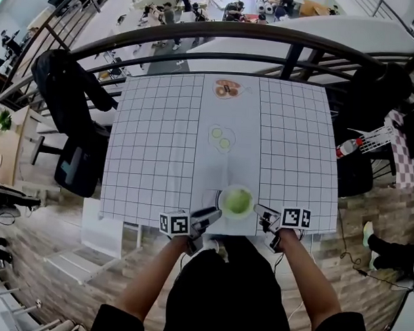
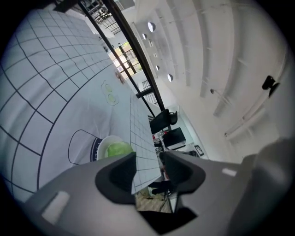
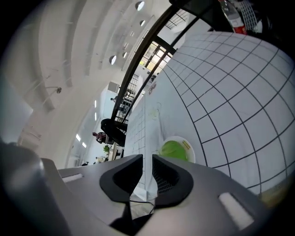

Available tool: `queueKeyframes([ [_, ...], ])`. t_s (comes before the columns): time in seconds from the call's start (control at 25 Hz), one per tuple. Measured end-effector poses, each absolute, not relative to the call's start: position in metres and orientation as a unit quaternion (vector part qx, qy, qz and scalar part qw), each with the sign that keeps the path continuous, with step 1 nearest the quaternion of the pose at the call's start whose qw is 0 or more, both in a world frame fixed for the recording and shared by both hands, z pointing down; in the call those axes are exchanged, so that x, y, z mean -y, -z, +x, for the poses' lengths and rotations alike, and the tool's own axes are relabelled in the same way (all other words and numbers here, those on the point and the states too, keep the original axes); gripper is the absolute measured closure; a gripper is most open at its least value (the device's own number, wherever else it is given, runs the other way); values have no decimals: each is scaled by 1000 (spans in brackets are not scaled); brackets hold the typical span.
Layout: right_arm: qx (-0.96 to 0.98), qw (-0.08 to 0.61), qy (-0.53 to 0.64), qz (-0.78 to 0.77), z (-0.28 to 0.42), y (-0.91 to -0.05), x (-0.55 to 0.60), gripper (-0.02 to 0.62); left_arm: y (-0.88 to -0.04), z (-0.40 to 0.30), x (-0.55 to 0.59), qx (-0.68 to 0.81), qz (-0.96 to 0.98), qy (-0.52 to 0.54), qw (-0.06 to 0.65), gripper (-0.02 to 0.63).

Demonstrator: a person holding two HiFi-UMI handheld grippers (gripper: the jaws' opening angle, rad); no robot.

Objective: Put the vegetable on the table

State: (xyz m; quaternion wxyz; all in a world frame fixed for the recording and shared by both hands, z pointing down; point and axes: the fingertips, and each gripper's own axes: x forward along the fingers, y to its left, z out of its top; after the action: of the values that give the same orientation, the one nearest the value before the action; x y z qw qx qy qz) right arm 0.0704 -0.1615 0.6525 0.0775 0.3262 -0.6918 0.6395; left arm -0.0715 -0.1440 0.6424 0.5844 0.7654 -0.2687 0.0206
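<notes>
As the scene stands: the task is judged to be at its very start, and no part of it is seen to be done.
Left claw (image 1: 206,216): it is held low at the near edge of the bench (image 1: 153,146), just left of the bowl. In the left gripper view its jaws are seen spread. Only the bench edge and the floor beyond show through the gap, so nothing is pinched.
Drawn outline (image 2: 83,147): a cup-shaped line is marked on the white middle strip, right against the bowl's left side. The space inside it is bare.
Bowl (image 1: 237,187): a white bowl is set upright at the near end of the middle strip, between the two claws.
Vegetable (image 1: 237,201): a round pale-green head, taken to be lettuce or cabbage, is lying inside the bowl. It is touched by neither claw.
Right claw (image 1: 266,216): it is held just right of the bowl, also at the near edge. In the right gripper view its jaws stand close together with a narrow slit between them, and nothing is gripped in the slit. A dark cable is seen beyond it, not held.
Done: nothing that the views can confirm.
Left to do: the vegetable is to be gripped, lifted clear of the bowl and set down on the bench cloth, so the whole task is judged outstanding.
Likely need: the bowl may have to be steadied by one claw while the vegetable is taken by the other.
</notes>
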Motion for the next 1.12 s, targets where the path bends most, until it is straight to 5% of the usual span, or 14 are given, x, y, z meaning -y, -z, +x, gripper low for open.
queueKeyframes([
  [0.36, 732, 117, -555, 376, 68, -619, 143, 597, -592, -94, 143, 369, 776, 12, 511, 595],
  [1.12, 828, 84, -273, 483, 14, -466, 51, 597, -448, -106, 62, 449, 856, -28, 253, 595],
])
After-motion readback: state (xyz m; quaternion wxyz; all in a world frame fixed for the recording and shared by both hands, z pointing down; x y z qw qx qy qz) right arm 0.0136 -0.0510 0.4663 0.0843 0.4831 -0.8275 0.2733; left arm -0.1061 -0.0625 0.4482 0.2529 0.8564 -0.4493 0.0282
